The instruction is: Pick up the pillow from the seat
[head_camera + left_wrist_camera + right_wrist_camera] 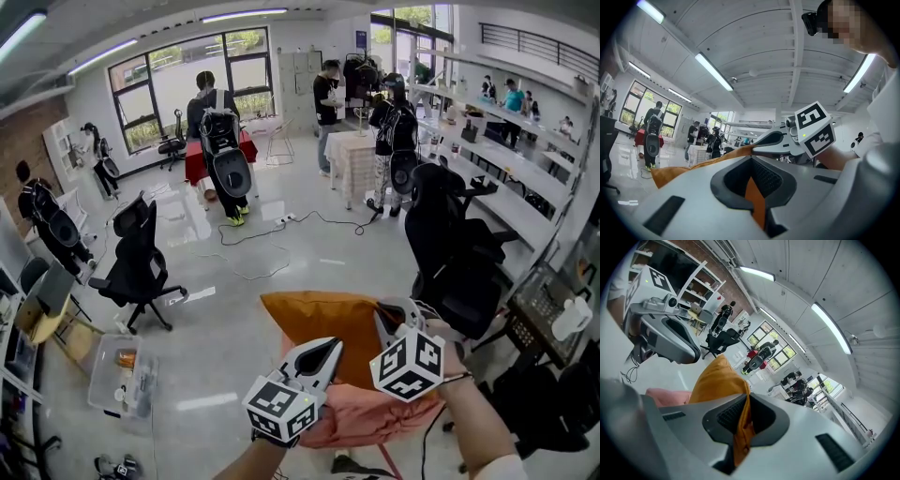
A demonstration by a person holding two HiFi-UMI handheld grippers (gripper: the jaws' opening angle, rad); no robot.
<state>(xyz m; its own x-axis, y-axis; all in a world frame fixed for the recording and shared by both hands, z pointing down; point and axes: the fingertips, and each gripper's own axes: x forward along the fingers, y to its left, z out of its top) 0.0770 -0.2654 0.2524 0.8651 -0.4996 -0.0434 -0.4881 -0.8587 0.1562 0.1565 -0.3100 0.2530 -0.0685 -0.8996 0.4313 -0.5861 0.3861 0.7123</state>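
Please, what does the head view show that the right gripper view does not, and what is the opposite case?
Only the head view: the right gripper seen from outside with its marker cube, and a plastic box. Only the right gripper view: that gripper's jaws closed on a fold of the orange pillow. Both: the pillow, the pink seat and the left gripper.

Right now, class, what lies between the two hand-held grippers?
The orange pillow, gripped by the left hand-held gripper and the right hand-held gripper; the head view shows it.
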